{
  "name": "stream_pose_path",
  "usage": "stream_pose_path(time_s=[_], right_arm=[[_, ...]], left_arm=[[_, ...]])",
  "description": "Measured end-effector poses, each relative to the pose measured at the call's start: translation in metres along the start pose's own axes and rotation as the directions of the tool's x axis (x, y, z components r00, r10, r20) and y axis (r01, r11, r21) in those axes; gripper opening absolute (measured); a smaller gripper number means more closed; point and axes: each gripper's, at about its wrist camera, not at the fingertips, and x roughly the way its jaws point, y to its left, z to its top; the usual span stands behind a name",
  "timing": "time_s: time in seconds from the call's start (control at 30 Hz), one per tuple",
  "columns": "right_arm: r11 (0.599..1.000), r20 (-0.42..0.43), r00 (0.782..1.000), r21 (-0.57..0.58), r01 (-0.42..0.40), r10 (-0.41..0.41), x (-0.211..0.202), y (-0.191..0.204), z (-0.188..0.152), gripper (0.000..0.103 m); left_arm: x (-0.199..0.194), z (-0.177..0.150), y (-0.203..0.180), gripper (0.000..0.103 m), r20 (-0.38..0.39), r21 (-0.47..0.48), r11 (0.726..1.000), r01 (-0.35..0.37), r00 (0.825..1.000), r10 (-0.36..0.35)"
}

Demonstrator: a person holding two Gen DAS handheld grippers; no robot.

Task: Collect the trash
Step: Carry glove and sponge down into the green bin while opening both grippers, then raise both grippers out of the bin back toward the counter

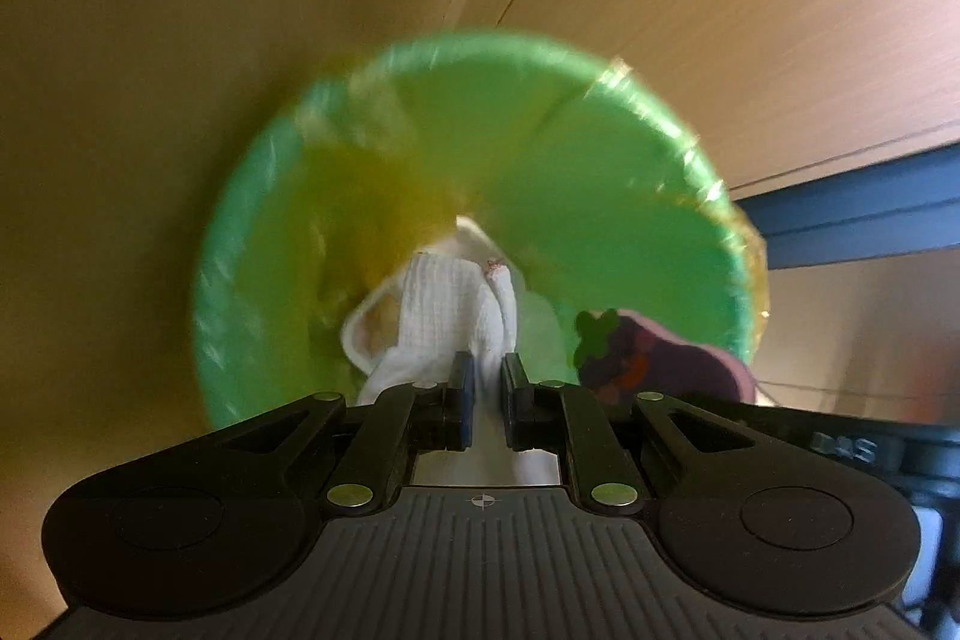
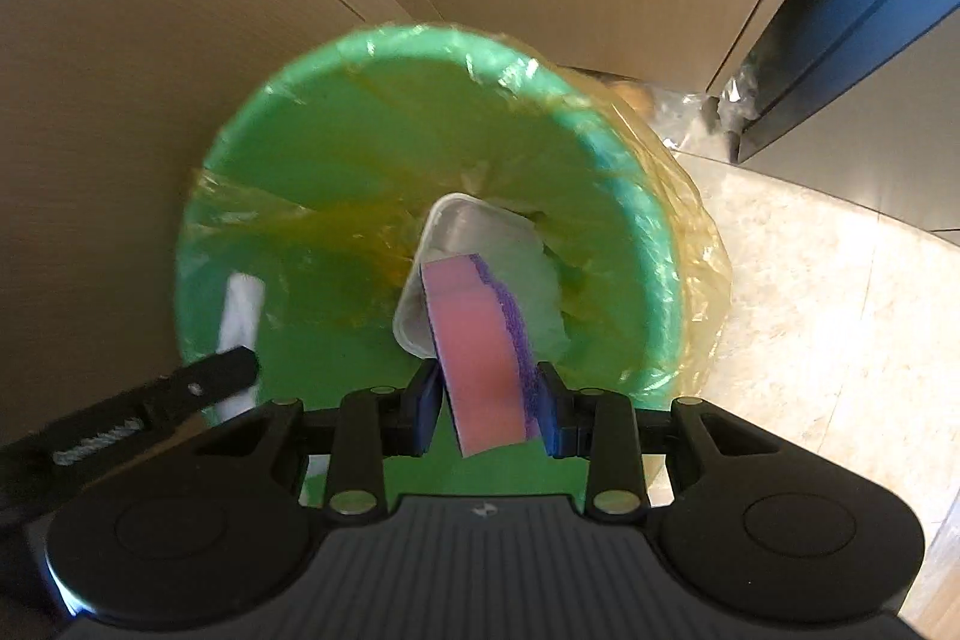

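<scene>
1. The left gripper [image 1: 486,388] is clamped on a white waffle-weave cloth [image 1: 447,304], held over the round green plastic bin [image 1: 630,220] lined with a yellowish bag.
2. The right gripper [image 2: 487,409] grips a pink sponge with a purple scrub layer [image 2: 480,340] above the same bin.
3. A white plastic tray [image 2: 447,232] already lies inside.
4. Remaining, in my judgement: release both items into the bin.

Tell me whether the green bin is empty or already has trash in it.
Not empty. Down inside the green bin, lined with a yellowish plastic bag, a white plastic tray lies at the bottom.
</scene>
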Motion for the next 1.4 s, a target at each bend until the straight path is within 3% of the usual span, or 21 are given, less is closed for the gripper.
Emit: stream_pose_path(time_s=[0.17, 0.2, 0.27, 0.37, 0.47, 0.83, 1.1, 1.3, 1.4], right_arm=[[0.998, 0.023, 1.0, -0.07, 0.007, -0.006, -0.008, -0.014, -0.006, 0.032], [0.997, 0.017, 1.0, -0.076, 0.005, -0.004, -0.009, -0.016, -0.005, 0.032], [0.996, 0.002, 1.0, -0.088, 0.011, -0.011, -0.006, -0.021, -0.002, 0.032], [0.992, -0.013, 1.0, -0.128, 0.02, -0.022, -0.003, -0.021, 0.001, 0.032], [0.981, -0.012, 0.999, -0.193, 0.037, -0.04, -0.001, -0.013, 0.0, 0.032], [0.903, 0.015, 1.0, -0.43, -0.007, 0.014, 0.013, 0.048, 0.003, 0.035], [0.881, 0.025, 1.0, -0.474, 0.014, -0.003, -0.003, 0.059, -0.004, 0.035], [0.873, 0.068, 0.998, -0.487, 0.02, 0.016, -0.043, 0.067, -0.003, 0.035], [0.862, 0.111, 0.993, -0.506, 0.031, 0.03, -0.069, 0.077, -0.002, 0.035]], left_arm=[[0.045, 0.001, 0.013, 0.015, -0.01, -0.083, 0.99, 0.113, 0.993, -0.114], [0.052, 0.004, 0.014, 0.021, -0.026, -0.094, 0.989, 0.111, 0.993, -0.113], [0.06, 0.007, 0.01, 0.023, -0.042, -0.098, 0.994, 0.058, 0.997, -0.062], [0.056, 0.008, 0.012, 0.023, 0.005, -0.112, 0.993, 0.047, 0.999, -0.046], [0.044, 0.002, 0.021, 0.023, 0.064, -0.143, 0.986, 0.085, 0.995, -0.076], [0.004, -0.027, 0.038, 0.023, 0.103, -0.247, 0.967, 0.067, 0.994, -0.043], [-0.022, -0.03, 0.034, 0.023, 0.111, -0.235, 0.971, 0.036, 0.994, -0.01], [-0.071, -0.019, 0.01, 0.023, 0.136, -0.127, 0.992, 0.006, 0.991, 0.012], [-0.108, -0.011, -0.007, 0.023, 0.19, -0.057, 0.998, 0.009, 0.982, 0.002]])
